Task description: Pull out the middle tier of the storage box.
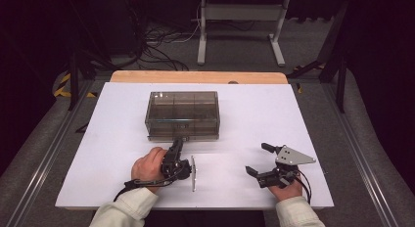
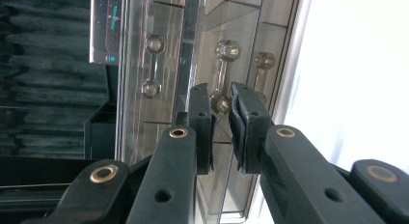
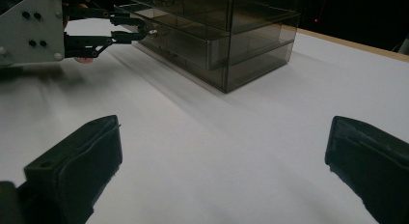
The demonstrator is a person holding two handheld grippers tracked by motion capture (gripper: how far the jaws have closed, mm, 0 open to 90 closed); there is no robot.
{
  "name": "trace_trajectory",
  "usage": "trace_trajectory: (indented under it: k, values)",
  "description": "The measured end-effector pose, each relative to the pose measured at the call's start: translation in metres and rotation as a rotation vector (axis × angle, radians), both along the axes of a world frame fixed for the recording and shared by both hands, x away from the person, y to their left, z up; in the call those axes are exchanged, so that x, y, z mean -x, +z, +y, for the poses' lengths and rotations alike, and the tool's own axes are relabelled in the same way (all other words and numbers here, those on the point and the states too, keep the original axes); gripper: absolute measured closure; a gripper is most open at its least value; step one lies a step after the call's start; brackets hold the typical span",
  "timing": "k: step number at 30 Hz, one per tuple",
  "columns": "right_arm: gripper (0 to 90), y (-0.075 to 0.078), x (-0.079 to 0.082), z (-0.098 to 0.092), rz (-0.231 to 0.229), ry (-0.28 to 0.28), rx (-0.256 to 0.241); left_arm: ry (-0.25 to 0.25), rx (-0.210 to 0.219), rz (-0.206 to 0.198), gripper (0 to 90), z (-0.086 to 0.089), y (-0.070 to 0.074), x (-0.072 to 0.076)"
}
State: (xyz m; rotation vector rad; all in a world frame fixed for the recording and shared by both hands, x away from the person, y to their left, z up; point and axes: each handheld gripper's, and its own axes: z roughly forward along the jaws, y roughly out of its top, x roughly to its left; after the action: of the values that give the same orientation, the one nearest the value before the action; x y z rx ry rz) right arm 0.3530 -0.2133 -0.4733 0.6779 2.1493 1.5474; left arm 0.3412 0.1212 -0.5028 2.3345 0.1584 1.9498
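Note:
A smoky clear drawer box [image 1: 182, 109] stands at the middle of the white table top [image 1: 293, 114]. My left gripper [image 1: 179, 140] reaches its front face, with one drawer standing slightly out. In the left gripper view the jaws [image 2: 222, 96] pinch a clear bar handle [image 2: 222, 74] with round ends; a second handle [image 2: 153, 64] sits beside it. In the right gripper view that same gripper [image 3: 144, 27] shows at the box [image 3: 231, 35] front. My right gripper [image 1: 256, 158] rests on the table at the front right, jaws wide apart [image 3: 224, 147], with nothing between them.
A wooden edge [image 1: 195, 77] runs along the back of the white top. Behind it on the floor are a white frame stand [image 1: 240, 26] and loose cables [image 1: 156, 46]. Bare white surface lies between the two grippers and to the right of the box.

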Motion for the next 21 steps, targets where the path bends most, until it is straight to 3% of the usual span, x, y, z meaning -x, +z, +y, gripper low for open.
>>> trace_trajectory:
  k: [4, 11, 15, 16, 17, 21]
  values:
    - [0.0, 0.000, 0.000, 0.000, 0.002, 0.002, -0.002, 0.004, -0.001, 0.006, 79.9, 0.000, 0.001, 0.000]
    - [0.0, 0.000, 0.000, 0.000, 0.000, 0.001, -0.001, -0.003, 0.036, 0.042, 76.2, 0.001, 0.005, 0.001]
    - [0.0, 0.000, 0.000, 0.000, 0.001, 0.001, -0.001, -0.010, 0.120, 0.098, 65.9, 0.003, 0.017, 0.004]
    - [0.0, 0.000, 0.000, 0.000, 0.001, 0.001, -0.001, -0.010, 0.120, 0.098, 64.8, 0.003, 0.017, 0.004]
    - [0.0, 0.000, 0.000, 0.000, 0.002, 0.001, -0.001, -0.015, 0.161, 0.121, 63.0, 0.006, 0.023, 0.006]
    - [0.0, 0.000, 0.000, 0.001, 0.002, 0.000, 0.001, -0.033, 0.206, 0.140, 60.1, 0.011, 0.030, 0.008]
